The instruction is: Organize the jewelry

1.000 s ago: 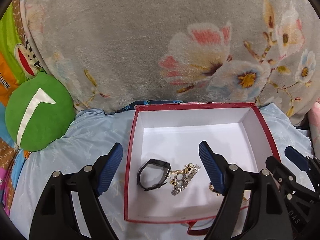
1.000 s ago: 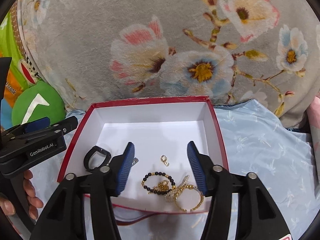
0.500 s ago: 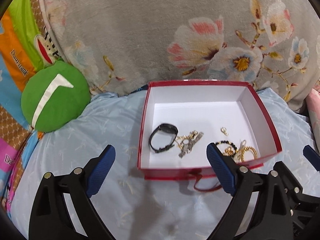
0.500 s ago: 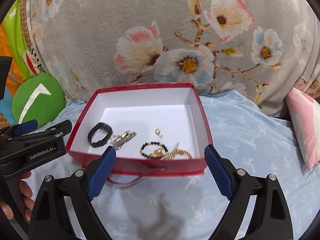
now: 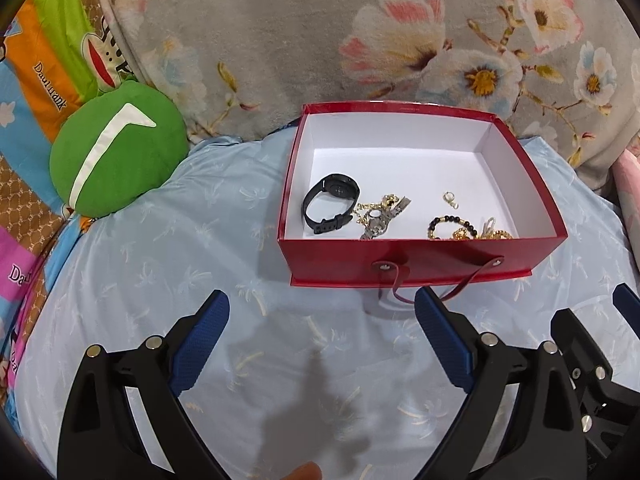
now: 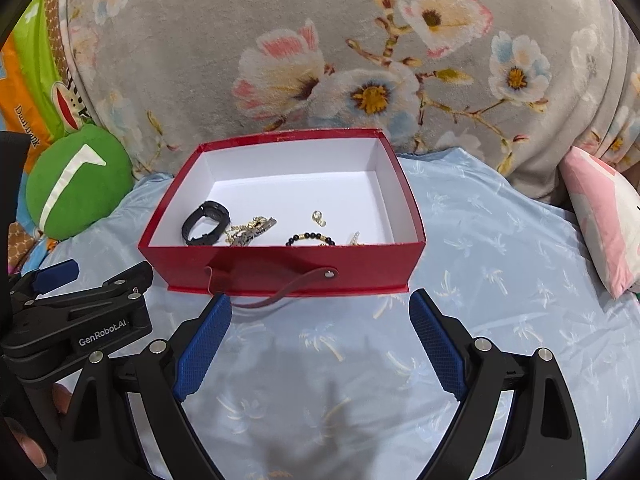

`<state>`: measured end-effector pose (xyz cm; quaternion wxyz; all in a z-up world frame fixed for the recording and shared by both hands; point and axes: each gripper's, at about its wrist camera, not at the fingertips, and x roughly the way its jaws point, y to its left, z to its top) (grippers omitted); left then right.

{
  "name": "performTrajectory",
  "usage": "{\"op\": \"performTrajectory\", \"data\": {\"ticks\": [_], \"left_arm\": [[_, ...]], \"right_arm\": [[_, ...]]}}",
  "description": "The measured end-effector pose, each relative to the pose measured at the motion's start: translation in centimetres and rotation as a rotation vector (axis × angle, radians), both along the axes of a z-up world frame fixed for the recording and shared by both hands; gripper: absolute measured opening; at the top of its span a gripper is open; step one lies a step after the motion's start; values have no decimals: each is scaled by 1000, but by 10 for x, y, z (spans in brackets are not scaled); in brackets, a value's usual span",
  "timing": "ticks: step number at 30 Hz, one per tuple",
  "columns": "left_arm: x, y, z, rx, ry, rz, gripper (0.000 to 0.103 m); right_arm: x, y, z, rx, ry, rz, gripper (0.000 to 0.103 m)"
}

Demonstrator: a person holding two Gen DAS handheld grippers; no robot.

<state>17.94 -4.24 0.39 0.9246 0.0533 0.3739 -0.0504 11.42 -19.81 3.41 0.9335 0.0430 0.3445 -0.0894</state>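
A red box (image 5: 424, 264) with a white inside stands on the light blue bedsheet; it also shows in the right wrist view (image 6: 288, 270). In it lie a black watch (image 5: 330, 208), a gold and silver chain watch (image 5: 380, 216), a small gold clasp (image 5: 450, 198), a black bead bracelet (image 5: 450, 226) and gold bangles (image 5: 492, 234). My left gripper (image 5: 320, 336) is open and empty, in front of the box. My right gripper (image 6: 320, 336) is open and empty, also in front of the box. The left gripper's body (image 6: 76, 320) shows at the left of the right wrist view.
A grey floral blanket (image 5: 320, 48) rises behind the box. A green round cushion (image 5: 116, 148) lies at the left. A pink pillow (image 6: 600, 216) lies at the right. A red ribbon handle (image 5: 436, 284) hangs from the box's front wall.
Both grippers have pulled back out of the box toward me. The right gripper's jaws have opened wider. The jewelry stays in the box.
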Motion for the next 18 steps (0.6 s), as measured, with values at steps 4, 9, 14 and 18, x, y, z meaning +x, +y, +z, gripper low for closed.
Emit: {"op": "performTrajectory", "data": {"ticks": [4,9,14,18], "left_arm": [[-6,-8,-2,31,-11,-16,92],[-6,-11,-1,33,-16,-7,92],[-3,-16,3,37,-21,0,92],[2,-18,4,39,-18,3,92]], "right_arm": [[-1,-1,-4,11,12,-5,88],[-1,-6,-4,16,11,-27,88],[3,-9,-1,7,10,-42,88],[8,-12,-1,8,15,-48,88]]}}
